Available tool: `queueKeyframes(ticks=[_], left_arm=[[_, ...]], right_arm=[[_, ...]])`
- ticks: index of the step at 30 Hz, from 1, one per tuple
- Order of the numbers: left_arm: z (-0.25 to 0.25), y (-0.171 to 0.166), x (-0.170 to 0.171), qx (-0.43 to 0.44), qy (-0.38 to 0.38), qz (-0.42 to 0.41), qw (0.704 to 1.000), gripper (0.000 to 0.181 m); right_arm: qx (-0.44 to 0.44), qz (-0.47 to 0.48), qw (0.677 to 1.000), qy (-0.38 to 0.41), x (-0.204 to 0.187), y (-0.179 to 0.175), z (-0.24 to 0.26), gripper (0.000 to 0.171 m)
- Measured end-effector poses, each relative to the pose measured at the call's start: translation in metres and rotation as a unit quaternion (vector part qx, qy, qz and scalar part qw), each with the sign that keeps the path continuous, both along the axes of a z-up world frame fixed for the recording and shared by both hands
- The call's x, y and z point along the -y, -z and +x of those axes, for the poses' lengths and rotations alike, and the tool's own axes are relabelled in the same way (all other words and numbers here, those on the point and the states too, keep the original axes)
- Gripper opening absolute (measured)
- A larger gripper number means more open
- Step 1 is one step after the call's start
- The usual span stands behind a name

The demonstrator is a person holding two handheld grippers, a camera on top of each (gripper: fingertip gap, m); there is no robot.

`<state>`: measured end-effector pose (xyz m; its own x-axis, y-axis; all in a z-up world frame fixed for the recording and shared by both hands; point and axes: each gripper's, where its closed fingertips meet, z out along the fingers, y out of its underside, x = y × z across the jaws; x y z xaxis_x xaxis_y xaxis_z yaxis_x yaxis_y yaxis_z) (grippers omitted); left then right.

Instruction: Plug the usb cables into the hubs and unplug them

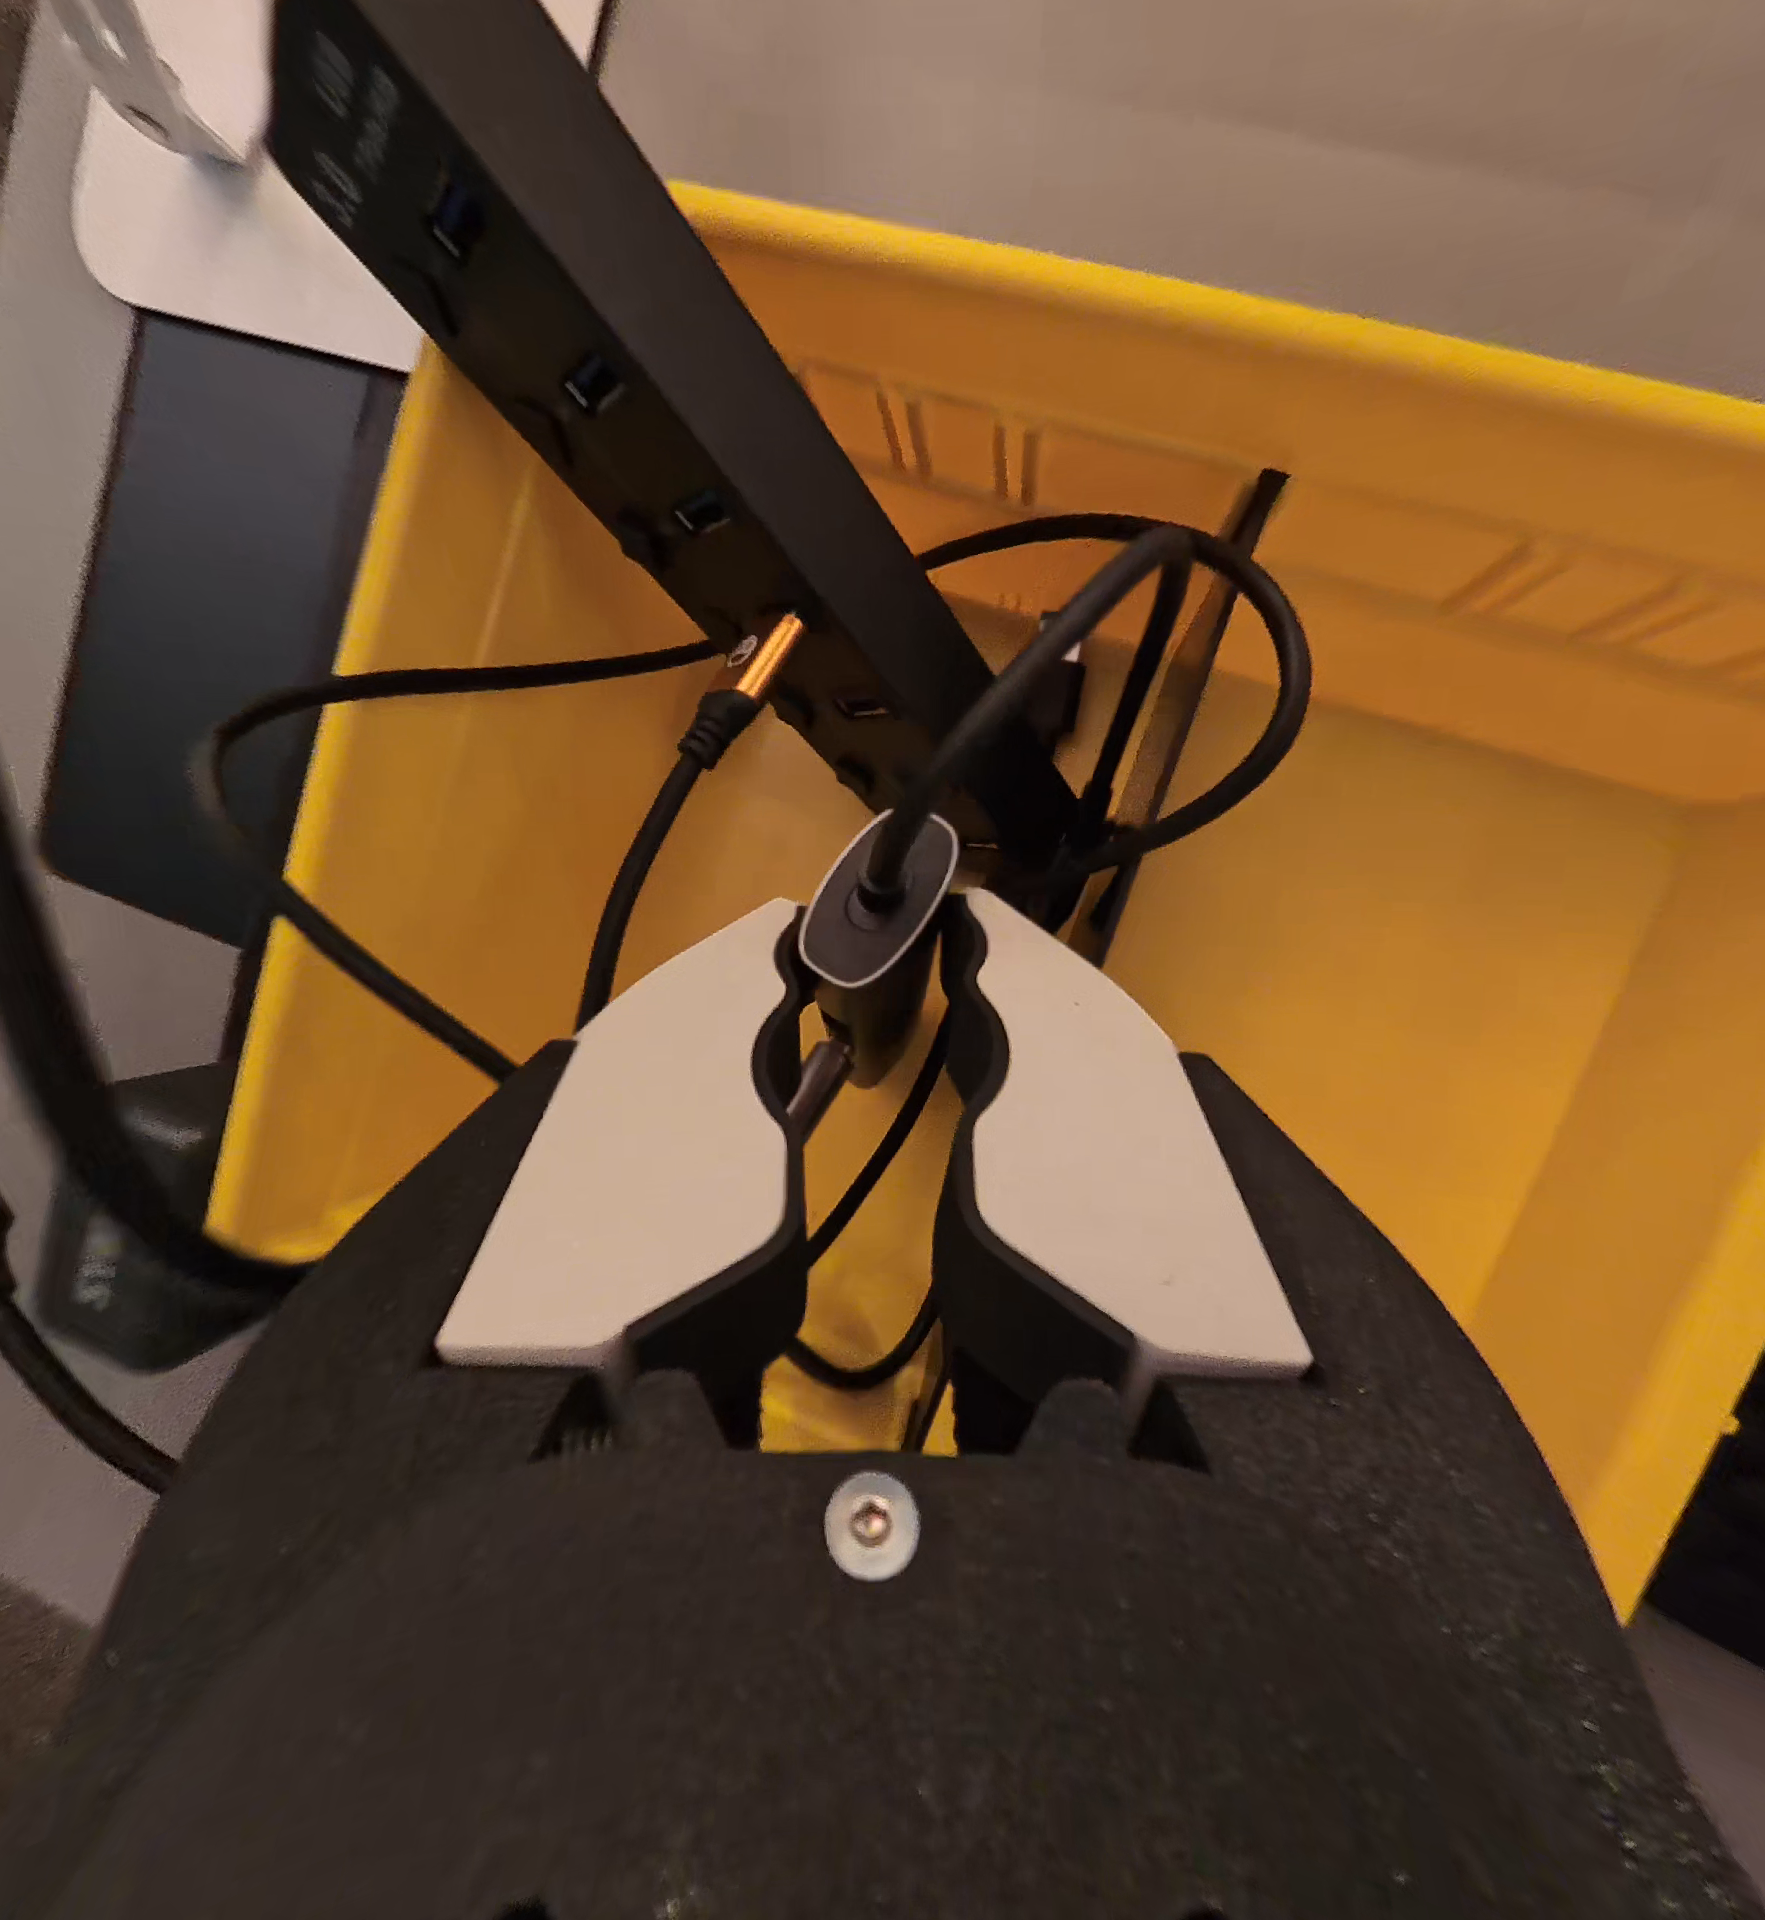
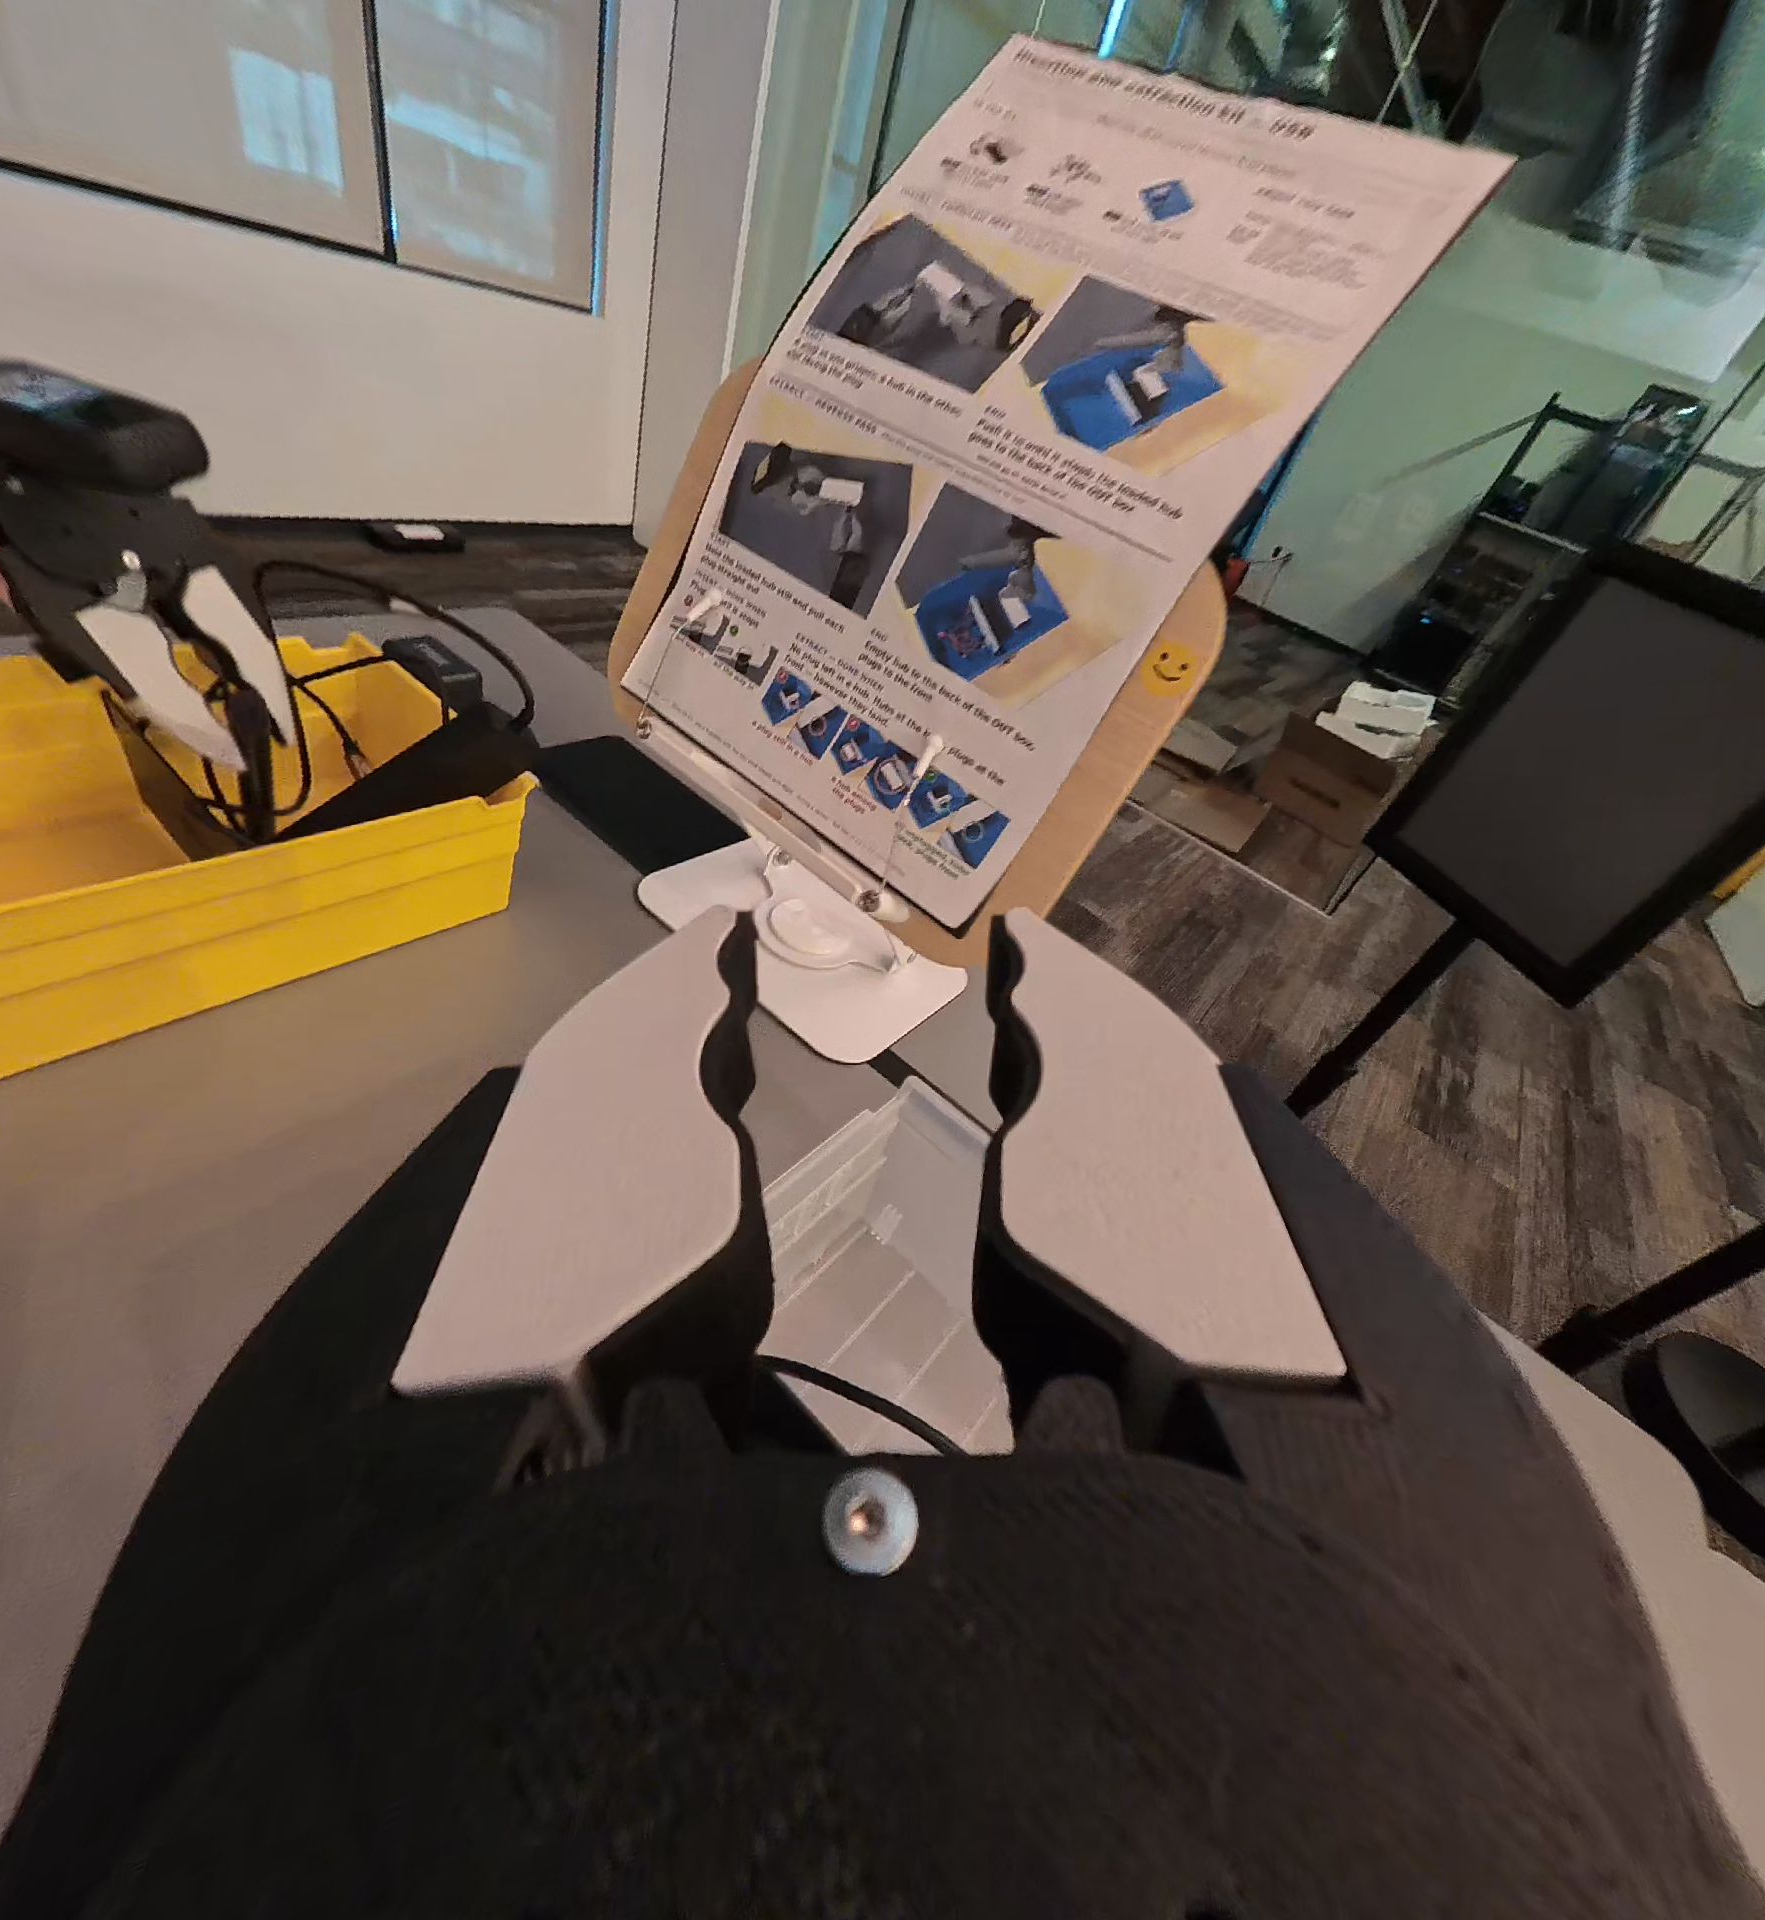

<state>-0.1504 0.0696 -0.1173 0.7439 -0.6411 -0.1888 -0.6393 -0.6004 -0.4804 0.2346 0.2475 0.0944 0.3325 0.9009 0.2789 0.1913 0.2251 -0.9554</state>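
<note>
Left gripper (image 1: 873, 925) fingers are closed on a black plug (image 1: 876, 914) above the yellow bin (image 1: 1273, 343); right gripper (image 2: 870, 935) fingers are held open, empty.

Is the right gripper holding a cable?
No, the right gripper is open and nothing sits between its jaws; only the stand shows beyond them.

a long black hub (image 1: 587, 343) leans tilted across the yellow bin, blue ports in a row down its face. one gold-tipped plug (image 1: 764, 665) sits in a port, its black cable looping away. my left tongs (image 1: 873, 935) pinch a grey-rimmed black plug (image 1: 873, 904), cable (image 1: 1023, 675) arching up behind.
</note>
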Motion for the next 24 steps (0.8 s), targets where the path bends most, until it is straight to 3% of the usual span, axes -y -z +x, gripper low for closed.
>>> queueKeyframes(ticks=[4,10,16,19,24], left_arm=[[0.007,-0.046,0.003,-0.021,0.005,0.055,0.998,0.023],[0.022,-0.151,0.001,-0.056,-0.008,0.135,0.989,0.022],[0.068,-0.227,-0.005,-0.124,0.009,0.17,0.978,0.019],[0.109,-0.229,-0.011,-0.156,0.037,0.166,0.973,0.018],[0.178,-0.191,-0.026,-0.198,0.084,0.163,0.963,0.018]], right_arm=[[0.037,0.003,0.999,-0.024,0.008,0.019,-0.028,0.043],[0.103,0.013,0.993,-0.057,0.025,0.051,-0.068,0.043],[0.07,0.012,0.99,-0.119,0.06,0.047,-0.096,0.044],[0.015,-0.002,0.983,-0.183,0.092,0.029,-0.102,0.044],[-0.015,0.045,0.973,-0.227,0.134,0.011,-0.104,0.047]])
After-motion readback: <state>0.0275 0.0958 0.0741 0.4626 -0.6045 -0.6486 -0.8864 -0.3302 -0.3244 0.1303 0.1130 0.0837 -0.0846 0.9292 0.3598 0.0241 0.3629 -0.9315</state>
